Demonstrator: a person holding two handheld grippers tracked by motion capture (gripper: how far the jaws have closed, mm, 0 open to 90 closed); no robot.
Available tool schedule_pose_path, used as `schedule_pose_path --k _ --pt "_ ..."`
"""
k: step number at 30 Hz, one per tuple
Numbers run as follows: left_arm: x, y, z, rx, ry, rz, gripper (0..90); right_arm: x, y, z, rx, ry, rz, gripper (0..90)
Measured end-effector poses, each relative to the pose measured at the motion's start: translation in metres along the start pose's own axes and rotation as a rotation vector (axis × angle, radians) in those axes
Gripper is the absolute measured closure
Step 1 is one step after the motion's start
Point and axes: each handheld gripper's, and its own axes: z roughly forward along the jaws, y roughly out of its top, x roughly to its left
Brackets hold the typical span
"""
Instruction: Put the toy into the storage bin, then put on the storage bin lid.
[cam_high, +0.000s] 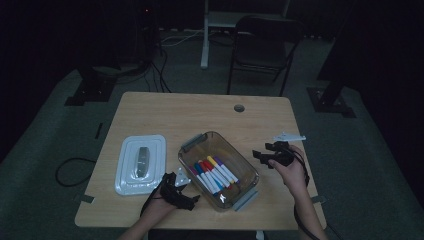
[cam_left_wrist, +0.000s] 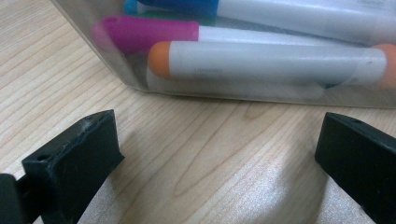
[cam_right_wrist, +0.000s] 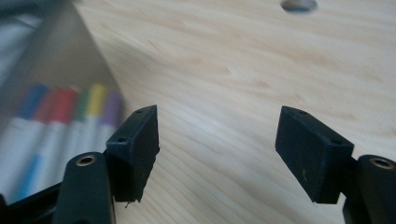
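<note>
Markers (cam_high: 215, 172) lie in the clear container (cam_high: 200, 141) at the middle of the table (cam_high: 200, 107) in the high view, and I take that container as my landmark. My left gripper (cam_high: 192, 199) sits just beside its near-left corner, jaws pointing toward it. My right gripper (cam_high: 260, 156) hangs just off its right side, aimed at it but apart from it. The white lid (cam_high: 140, 162) lies flat to the container's left.

Left gripper view now: the container wall (cam_left_wrist: 261, 95) runs straight across ahead of my jaws, with an orange-capped marker (cam_left_wrist: 266, 63) and a magenta-capped one (cam_left_wrist: 149, 33) pressed behind it. My jaws stand wide apart with bare wood between them, gripping nothing and short of the wall.

Right gripper view: the container (cam_right_wrist: 70, 60) is off to the left of my jaws, blurred, with coloured marker caps (cam_right_wrist: 74, 105) lined up inside. My jaws are spread, only tabletop between them, holding nothing. The table's round cable hole (cam_right_wrist: 299, 5) sits at the top edge.
</note>
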Motion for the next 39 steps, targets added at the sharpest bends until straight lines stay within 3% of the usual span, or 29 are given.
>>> schedule_pose_path --k 7,13,17,20,24,28,39 --pt "0.000 0.000 0.000 0.000 0.000 0.000 0.5 -0.012 -0.029 0.013 0.042 -0.041 0.053 29.5" --pt "0.000 0.000 0.000 0.000 0.000 0.000 0.5 -0.013 -0.052 0.024 0.062 -0.114 0.051 27.4" --pt "0.000 0.000 0.000 0.000 0.000 0.000 0.5 -0.013 -0.063 0.030 0.052 -0.136 0.057 25.3" --pt "0.000 0.000 0.000 0.000 0.000 0.000 0.5 -0.012 -0.065 0.030 0.046 -0.163 0.051 25.1" --pt "0.000 0.000 0.000 0.000 0.000 0.000 0.5 -0.007 -0.067 0.030 0.061 -0.202 0.008 21.3" --pt "0.000 0.000 0.000 0.000 0.001 0.000 0.5 -0.006 -0.067 0.032 0.087 -0.179 -0.036 12.6" --pt "-0.001 0.000 0.000 0.001 0.005 -0.005 0.5 -0.006 -0.071 0.027 0.087 -0.193 -0.023 12.3"
